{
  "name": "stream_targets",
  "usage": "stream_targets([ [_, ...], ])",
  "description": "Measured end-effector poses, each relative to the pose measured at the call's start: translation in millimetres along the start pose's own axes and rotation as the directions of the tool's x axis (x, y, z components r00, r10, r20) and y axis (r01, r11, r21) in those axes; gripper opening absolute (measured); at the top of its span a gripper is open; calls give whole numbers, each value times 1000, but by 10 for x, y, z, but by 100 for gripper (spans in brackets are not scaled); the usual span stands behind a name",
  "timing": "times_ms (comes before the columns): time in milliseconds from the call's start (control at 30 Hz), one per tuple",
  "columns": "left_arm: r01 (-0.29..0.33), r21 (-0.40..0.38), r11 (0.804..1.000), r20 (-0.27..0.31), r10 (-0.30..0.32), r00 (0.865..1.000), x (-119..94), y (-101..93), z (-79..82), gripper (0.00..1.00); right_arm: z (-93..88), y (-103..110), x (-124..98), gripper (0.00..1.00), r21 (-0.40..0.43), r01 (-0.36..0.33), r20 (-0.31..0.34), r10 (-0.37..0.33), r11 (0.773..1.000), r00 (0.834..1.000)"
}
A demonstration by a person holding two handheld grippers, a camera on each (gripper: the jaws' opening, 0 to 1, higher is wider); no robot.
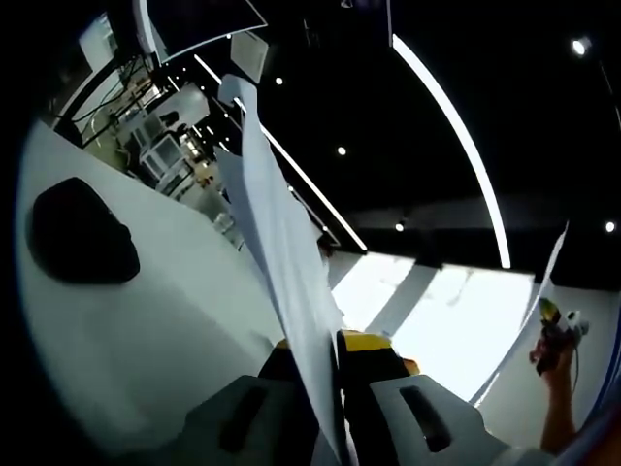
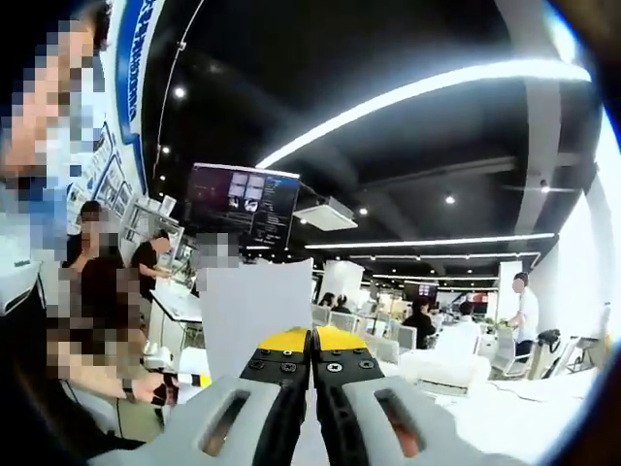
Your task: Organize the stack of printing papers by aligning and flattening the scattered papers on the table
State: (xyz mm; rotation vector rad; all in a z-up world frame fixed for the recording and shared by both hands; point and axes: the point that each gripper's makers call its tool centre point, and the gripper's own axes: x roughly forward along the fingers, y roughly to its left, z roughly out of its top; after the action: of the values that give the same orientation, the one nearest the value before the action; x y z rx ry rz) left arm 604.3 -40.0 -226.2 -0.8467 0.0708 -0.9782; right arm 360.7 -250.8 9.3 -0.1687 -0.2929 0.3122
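My left gripper [image 1: 323, 346] is shut on white printing paper [image 1: 277, 223], which is lifted off the table and seen almost edge-on, rising between the jaws toward the ceiling. In the right gripper view, my right gripper [image 2: 312, 340] has its yellow-tipped jaws pressed together on the lower edge of a white sheet [image 2: 254, 309] that stands up behind the left jaw. Far right in the left gripper view, the right gripper [image 1: 556, 326] is small, held in a person's hand [image 1: 556, 393], with a thin paper edge [image 1: 529, 311] running past it.
A white table [image 1: 165, 320] lies to the left, with a black rounded object [image 1: 82, 233] on it. A dark monitor [image 2: 243, 199] hangs ahead in the right gripper view. Several people stand or sit around, and white desks [image 2: 456, 369] lie at the right.
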Motion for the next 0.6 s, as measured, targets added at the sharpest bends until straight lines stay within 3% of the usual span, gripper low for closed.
stream_targets([
  [600, 4, -4, 1000, 1, -4, 1000, 8, 1, -4, 8, -353, -7, 436, 0, 185, -43, -46, 52, 982, 998],
])
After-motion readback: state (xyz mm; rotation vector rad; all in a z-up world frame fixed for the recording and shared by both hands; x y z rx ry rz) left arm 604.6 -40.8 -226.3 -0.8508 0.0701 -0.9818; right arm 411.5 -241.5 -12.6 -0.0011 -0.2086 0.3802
